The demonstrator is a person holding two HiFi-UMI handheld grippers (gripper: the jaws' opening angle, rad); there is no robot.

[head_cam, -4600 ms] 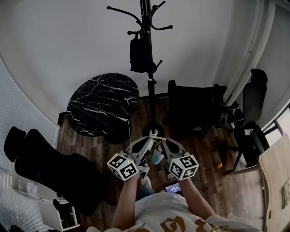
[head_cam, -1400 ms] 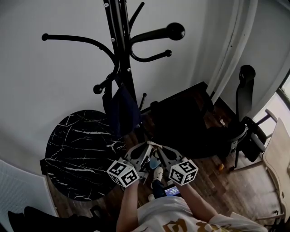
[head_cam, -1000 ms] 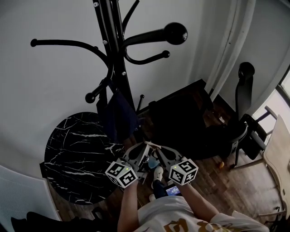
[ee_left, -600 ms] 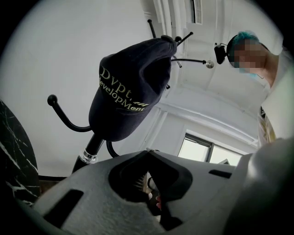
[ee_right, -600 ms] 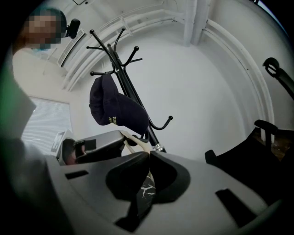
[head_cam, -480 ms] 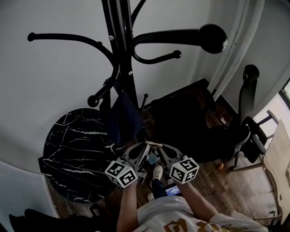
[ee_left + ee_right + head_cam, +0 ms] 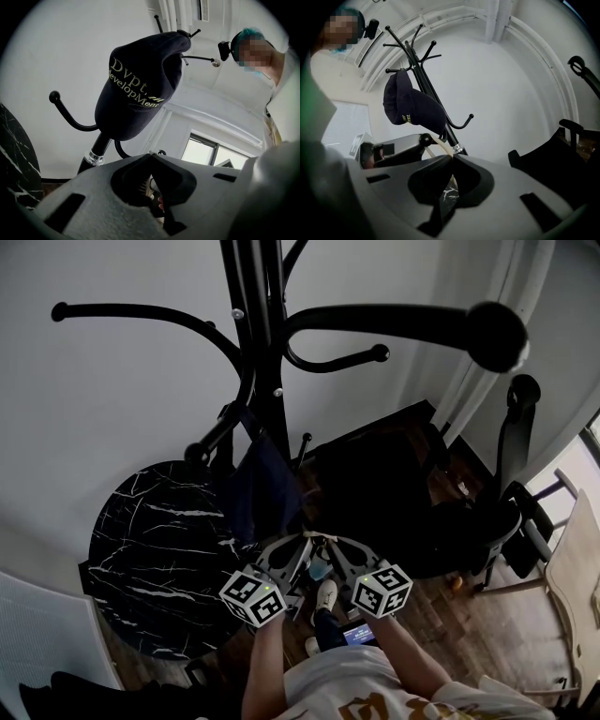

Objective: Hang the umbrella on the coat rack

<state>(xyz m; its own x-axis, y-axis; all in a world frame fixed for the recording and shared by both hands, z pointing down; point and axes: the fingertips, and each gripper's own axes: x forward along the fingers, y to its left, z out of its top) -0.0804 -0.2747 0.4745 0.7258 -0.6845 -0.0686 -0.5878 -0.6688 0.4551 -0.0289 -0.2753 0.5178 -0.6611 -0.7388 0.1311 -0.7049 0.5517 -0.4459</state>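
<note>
With the left gripper [image 7: 151, 157] and right gripper [image 7: 452, 158] each holding its fingers pressed together on nothing, the navy umbrella [image 7: 262, 488], seemingly hanging from the coat rack's [image 7: 267, 352] low hook [image 7: 208, 444], could be knocked off by a careless upward nudge.

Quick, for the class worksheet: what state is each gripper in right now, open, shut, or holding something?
Left gripper: shut, jaws tip to tip, nothing between them.
Right gripper: shut, jaws together, nothing held.
</note>
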